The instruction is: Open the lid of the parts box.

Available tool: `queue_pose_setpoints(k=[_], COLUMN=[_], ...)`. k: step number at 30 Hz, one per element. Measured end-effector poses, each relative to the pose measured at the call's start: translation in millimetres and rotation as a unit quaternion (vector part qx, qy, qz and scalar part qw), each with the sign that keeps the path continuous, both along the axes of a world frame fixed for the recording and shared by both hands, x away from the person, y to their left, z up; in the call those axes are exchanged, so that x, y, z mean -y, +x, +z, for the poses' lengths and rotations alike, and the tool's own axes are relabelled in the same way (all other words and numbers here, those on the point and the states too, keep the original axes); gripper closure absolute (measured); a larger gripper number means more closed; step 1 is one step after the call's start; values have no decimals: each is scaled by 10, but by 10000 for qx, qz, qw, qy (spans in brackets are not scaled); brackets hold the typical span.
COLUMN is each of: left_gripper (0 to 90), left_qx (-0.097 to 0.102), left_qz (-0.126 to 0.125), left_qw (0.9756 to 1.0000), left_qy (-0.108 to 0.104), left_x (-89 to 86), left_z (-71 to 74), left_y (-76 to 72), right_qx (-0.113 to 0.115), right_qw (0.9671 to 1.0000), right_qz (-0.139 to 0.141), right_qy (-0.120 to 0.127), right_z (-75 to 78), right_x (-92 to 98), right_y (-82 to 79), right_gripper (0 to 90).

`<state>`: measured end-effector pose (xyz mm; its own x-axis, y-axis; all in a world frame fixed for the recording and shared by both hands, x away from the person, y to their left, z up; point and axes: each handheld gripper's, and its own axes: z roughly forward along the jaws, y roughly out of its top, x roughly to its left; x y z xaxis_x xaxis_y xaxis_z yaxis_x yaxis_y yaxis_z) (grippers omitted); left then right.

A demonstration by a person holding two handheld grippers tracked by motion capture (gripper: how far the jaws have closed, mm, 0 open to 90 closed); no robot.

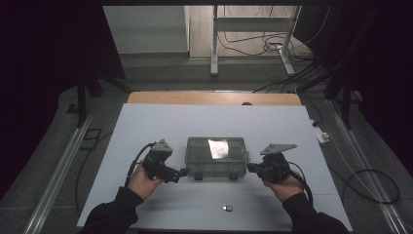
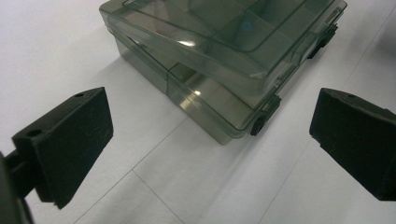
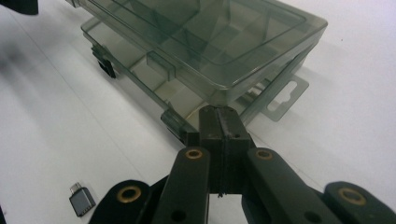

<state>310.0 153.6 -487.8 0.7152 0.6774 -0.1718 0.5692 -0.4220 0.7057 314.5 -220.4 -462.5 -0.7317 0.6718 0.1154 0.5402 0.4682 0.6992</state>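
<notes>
A smoky-green see-through compartment box (image 1: 216, 156) lies in the middle of the white table (image 1: 146, 126), its lid slightly ajar along the front. My left gripper (image 1: 184, 171) hovers by the box's front left corner. Its jaws stand wide open with nothing between them. In the left gripper view the left gripper (image 2: 212, 116) frames the box (image 2: 210, 51) corner and a black latch (image 2: 261, 119). My right gripper (image 1: 249, 167) is at the front right corner. In the right gripper view the right gripper (image 3: 223, 114) is shut, tips against the box (image 3: 201, 42) by its front clasp (image 3: 175, 122).
A small grey USB adapter (image 1: 227, 208) lies near the table's front edge, also seen in the right gripper view as the adapter (image 3: 82, 201). A hang tab (image 3: 285, 100) juts from the box's side. A wooden table edge (image 1: 214, 98) and floor cables (image 1: 370, 185) lie beyond.
</notes>
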Motion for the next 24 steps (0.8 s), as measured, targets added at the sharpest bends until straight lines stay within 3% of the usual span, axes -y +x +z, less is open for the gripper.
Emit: queue_pose_setpoints(k=[24], left_gripper=[0], left_qx=[118], left_qz=[-158], left_qw=[9998], left_qy=[-39], left_x=[19], left_z=[34], left_y=[-26], right_qx=[199], right_qw=[9993], right_qz=[-150], right_qy=[266], right_z=[135], right_x=[-41], right_y=[123], right_gripper=[886])
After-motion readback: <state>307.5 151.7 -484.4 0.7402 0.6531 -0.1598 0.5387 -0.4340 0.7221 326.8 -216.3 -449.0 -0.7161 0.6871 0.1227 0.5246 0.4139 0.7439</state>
